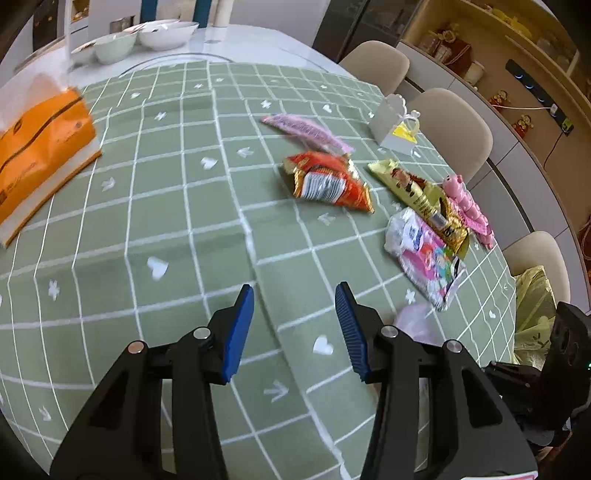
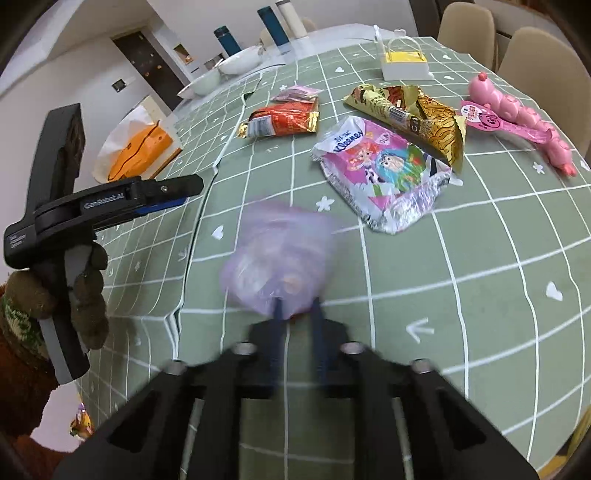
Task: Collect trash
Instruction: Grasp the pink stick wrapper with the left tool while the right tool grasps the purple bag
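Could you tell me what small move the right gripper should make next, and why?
Probably lift: the right gripper looks shut on the crumpled purple bag, which is blurred but still low over the green tablecloth. Raising it would likely clear the cartoon wrapper nearby.

I'm in a home dining room: checked-cloth surface [image 1: 177,206], beige chairs [image 1: 454,122] beside it, bowls [image 1: 168,33] at its far end.

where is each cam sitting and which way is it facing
Left wrist: on the left gripper, angled down over the green tablecloth; its open blue fingers show.
Right wrist: on the right gripper, angled down at a blurred purple bag between its fingers; a gloved hand holding the left gripper shows.
Shared: the red wrapper, the cartoon wrapper.
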Tool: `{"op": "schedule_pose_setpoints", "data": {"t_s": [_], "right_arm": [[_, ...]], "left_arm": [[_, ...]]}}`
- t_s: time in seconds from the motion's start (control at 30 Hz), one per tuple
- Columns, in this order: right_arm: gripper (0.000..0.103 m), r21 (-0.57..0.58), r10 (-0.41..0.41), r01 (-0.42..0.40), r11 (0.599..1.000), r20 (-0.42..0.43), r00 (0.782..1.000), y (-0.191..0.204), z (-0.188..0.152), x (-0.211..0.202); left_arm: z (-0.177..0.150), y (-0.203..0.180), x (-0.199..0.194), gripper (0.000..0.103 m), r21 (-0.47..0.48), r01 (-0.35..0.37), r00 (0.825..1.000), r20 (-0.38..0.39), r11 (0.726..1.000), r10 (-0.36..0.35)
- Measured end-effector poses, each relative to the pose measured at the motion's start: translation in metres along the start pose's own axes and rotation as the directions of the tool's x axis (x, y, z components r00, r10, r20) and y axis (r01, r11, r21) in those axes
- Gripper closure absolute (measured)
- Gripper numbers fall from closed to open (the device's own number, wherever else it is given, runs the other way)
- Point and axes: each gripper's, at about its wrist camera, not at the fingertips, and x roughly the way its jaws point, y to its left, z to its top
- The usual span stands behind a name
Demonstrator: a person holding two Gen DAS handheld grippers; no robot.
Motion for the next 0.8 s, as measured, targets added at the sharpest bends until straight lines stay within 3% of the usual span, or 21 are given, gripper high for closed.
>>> {"op": "schedule_pose_setpoints", "data": {"t_s": [0.2, 0.37, 0.57, 0.67, 0.8], "right_arm": [[0.100, 0.084, -0.092, 0.083, 0.993, 0.108, 0.990, -0.039, 0.003, -0.039], [0.100, 0.146, -0.211, 0.191, 0.971, 0.143, 0.967, -0.074, -0.006, -0.068], [0.100, 0.194, -0.291, 0.258, 0.947, 0.170, 0.941, -0.095, -0.023, -0.085], [0.100, 0.207, -0.309, 0.272, 0.940, 0.172, 0.935, -0.097, -0.031, -0.086], [0.100, 0.197, -0.327, 0.293, 0.936, 0.171, 0.930, -0.095, -0.039, -0.085]], "left_arm": [[0.041, -0.008, 0.007, 0.059, 0.036, 0.084, 0.996, 0.040, 0.996, -0.085], [0.093, -0.022, 0.036, 0.059, 0.131, 0.081, 0.994, 0.057, 0.988, -0.089], [0.142, -0.013, 0.085, 0.059, -0.062, 0.053, 0.998, -0.014, 0.997, -0.054], [0.155, -0.009, 0.106, 0.059, -0.183, -0.012, 0.999, -0.038, 0.983, 0.005], [0.163, -0.011, 0.125, 0.060, -0.229, -0.072, 0.995, -0.085, 0.971, 0.054]]}}
